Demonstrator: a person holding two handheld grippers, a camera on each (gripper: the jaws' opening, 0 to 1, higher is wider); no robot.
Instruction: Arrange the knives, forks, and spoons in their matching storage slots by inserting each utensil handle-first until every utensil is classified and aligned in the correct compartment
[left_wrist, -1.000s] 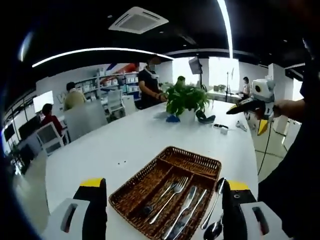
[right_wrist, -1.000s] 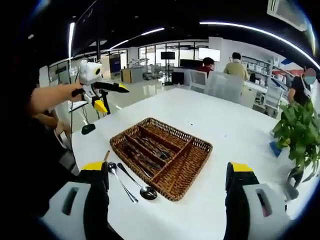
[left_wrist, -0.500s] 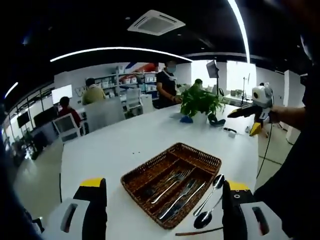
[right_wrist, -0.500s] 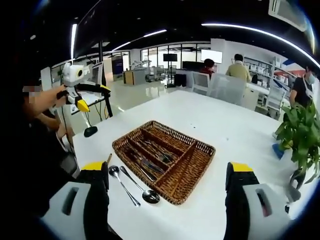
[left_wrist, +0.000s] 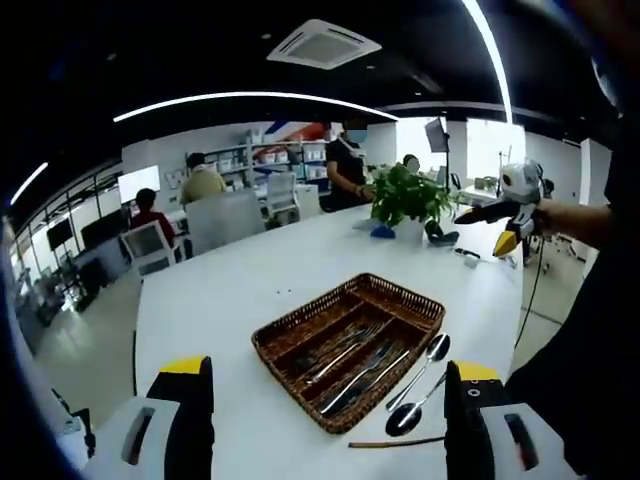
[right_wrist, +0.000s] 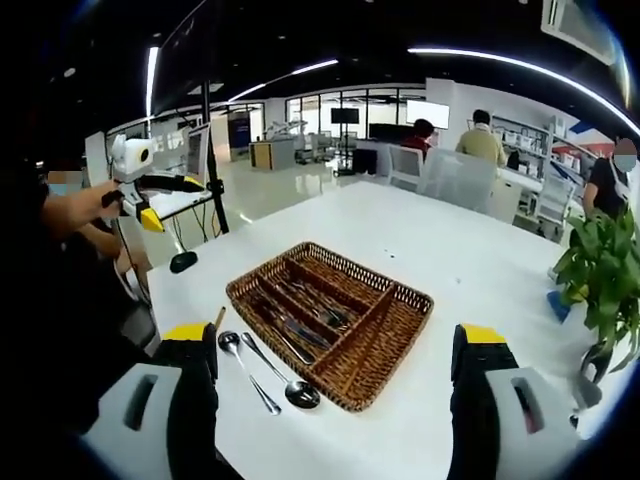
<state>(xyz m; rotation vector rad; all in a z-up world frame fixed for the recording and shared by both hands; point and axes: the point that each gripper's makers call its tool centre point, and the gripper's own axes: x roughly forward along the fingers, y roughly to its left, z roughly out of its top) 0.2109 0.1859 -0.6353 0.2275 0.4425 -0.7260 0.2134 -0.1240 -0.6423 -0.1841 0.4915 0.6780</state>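
Resting on worktop (left_wrist: 230, 290): wicker tray (left_wrist: 350, 347), well ahead of both grippers, split by woven dividers into long compartments.
Tray contents, left gripper view: forks (left_wrist: 345, 345) in a middle slot, knives (left_wrist: 368, 368) in the slot beside it nearer the spoons; far slot contents too dim to tell.
Tray contents, right gripper view: tray (right_wrist: 331, 321) holds dark metal utensils in the left-hand slots; right-hand slot looks bare wicker.
Outside the tray: two spoons (left_wrist: 418, 388) flat on the worktop, just beside the tray's long edge, roughly parallel to it; same spoons (right_wrist: 268, 371) at the tray's near left corner in the right gripper view.
Near the spoons: thin brown stick (left_wrist: 395, 441), flat on the worktop, apart from the tray.
Left gripper (left_wrist: 325, 430): jaws spread wide, grasping nothing, held above the worktop edge.
Right gripper (right_wrist: 335, 425): jaws spread wide, grasping nothing, tray between them in view.
Background: potted plant (left_wrist: 405, 200) at the worktop's far end; people seated and standing beyond.
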